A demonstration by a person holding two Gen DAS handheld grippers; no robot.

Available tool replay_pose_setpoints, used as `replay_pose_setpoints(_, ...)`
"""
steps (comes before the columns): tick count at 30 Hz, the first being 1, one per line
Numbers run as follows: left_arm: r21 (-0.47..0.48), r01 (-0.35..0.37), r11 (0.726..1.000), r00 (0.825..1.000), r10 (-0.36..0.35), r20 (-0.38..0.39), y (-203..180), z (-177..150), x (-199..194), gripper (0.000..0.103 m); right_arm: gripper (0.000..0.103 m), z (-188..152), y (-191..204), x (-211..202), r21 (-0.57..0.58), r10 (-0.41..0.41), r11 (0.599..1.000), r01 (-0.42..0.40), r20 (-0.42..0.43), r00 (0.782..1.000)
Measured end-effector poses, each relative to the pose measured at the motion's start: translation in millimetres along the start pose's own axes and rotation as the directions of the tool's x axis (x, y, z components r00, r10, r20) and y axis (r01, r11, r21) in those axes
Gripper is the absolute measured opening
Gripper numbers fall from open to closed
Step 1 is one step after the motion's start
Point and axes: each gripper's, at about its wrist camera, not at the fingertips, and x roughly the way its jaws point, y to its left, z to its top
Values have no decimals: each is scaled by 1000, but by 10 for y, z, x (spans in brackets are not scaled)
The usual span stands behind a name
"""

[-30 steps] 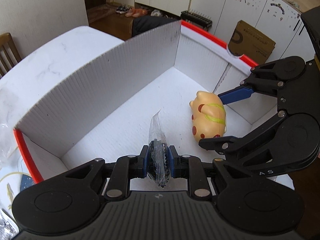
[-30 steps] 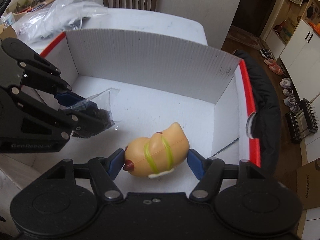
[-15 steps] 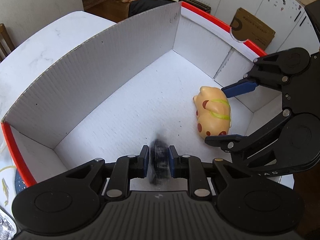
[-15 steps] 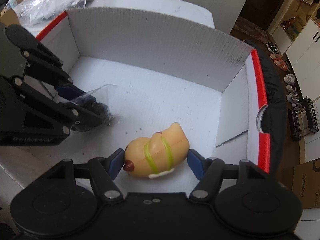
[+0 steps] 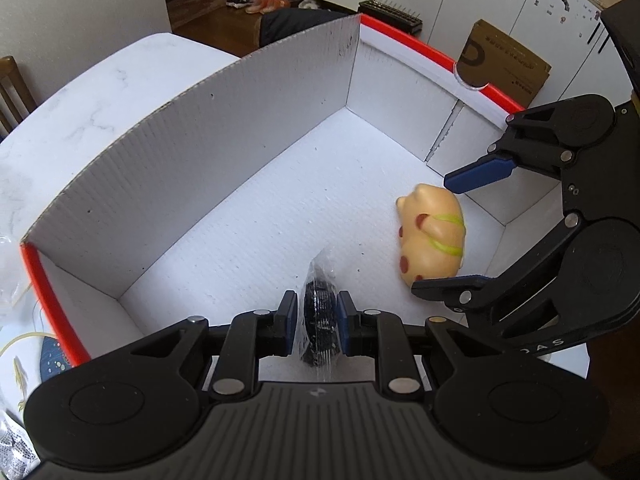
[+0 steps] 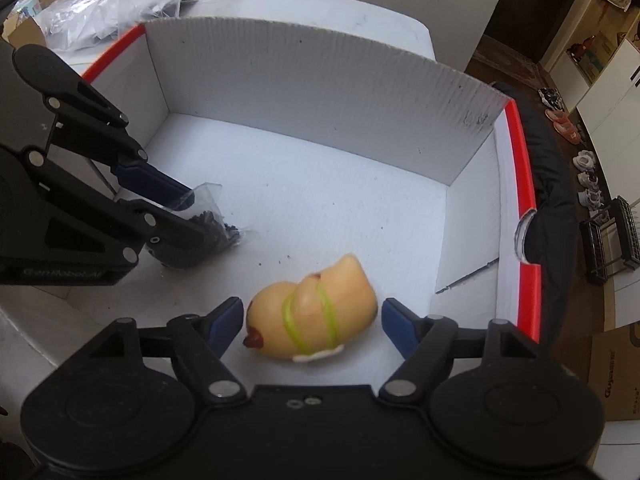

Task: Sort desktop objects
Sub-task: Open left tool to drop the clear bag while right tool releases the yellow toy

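My two wrist cameras look steeply down, close, into one white box [image 5: 224, 152], each seeing my other claw [image 5: 460, 232].

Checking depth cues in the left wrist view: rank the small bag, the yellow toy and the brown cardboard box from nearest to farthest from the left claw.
1. Small bag: between the left claw fingers.
2. Yellow toy: right, on the tray floor.
3. Brown cardboard box: far right, beyond the tray.
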Motion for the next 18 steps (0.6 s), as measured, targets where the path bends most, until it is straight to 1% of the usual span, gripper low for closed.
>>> replay_pose_setpoints(5, -7, -6, 1000, 999, 6, 34, -2, -49, -101, 19, 84, -22, -14, -124, 4, 12, 1000, -12, 42, 999)
replay_pose_setpoints(11, -15, -7, 1000, 996, 9, 90, -3, -128, -324, 19, 85, -50, -26, -329, 5, 34, 999, -34, 101, 994)
replay_pose_setpoints(18, -26, 5, 1000, 984, 0, 176, -81, -251, -642, 19, 85, -74, 33, -623, 2, 54, 999, -55, 171, 984)
